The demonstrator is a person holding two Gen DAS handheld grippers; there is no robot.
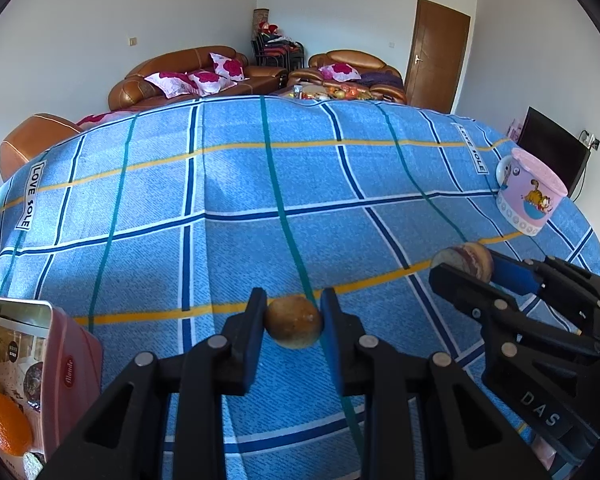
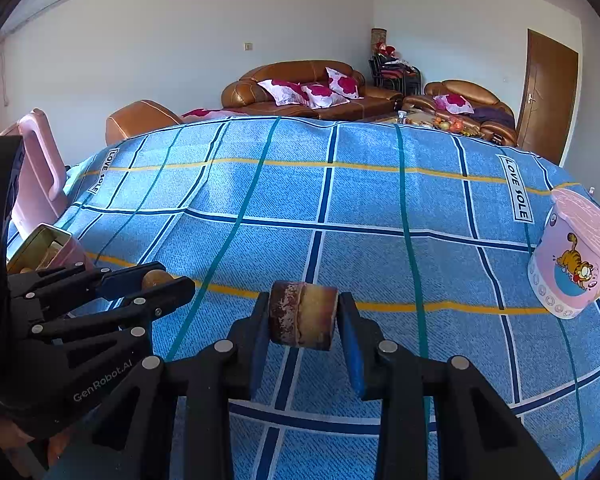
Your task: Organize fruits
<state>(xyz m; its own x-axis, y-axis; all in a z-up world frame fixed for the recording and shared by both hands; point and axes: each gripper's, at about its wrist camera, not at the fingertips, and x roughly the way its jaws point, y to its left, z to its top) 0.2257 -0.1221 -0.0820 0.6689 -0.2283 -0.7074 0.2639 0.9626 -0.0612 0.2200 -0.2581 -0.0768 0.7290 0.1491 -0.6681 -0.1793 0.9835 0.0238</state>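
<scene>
My left gripper (image 1: 293,322) is shut on a small round brown fruit (image 1: 294,322) above the blue checked cloth (image 1: 236,184). My right gripper (image 2: 303,316) is shut on a reddish-brown cut fruit piece (image 2: 303,315). In the left wrist view the right gripper (image 1: 464,268) is to the right with its fruit piece (image 1: 462,261). In the right wrist view the left gripper (image 2: 156,282) is at the left with the round fruit (image 2: 156,278). A pink tin box (image 1: 60,360) at the lower left holds an orange fruit (image 1: 6,424).
A pink Garfield container (image 1: 530,194) stands on the cloth at the right, also in the right wrist view (image 2: 576,252). The tin's open lid (image 2: 40,172) stands at the left. Brown sofas (image 1: 180,76) and a door (image 1: 436,56) lie beyond the table.
</scene>
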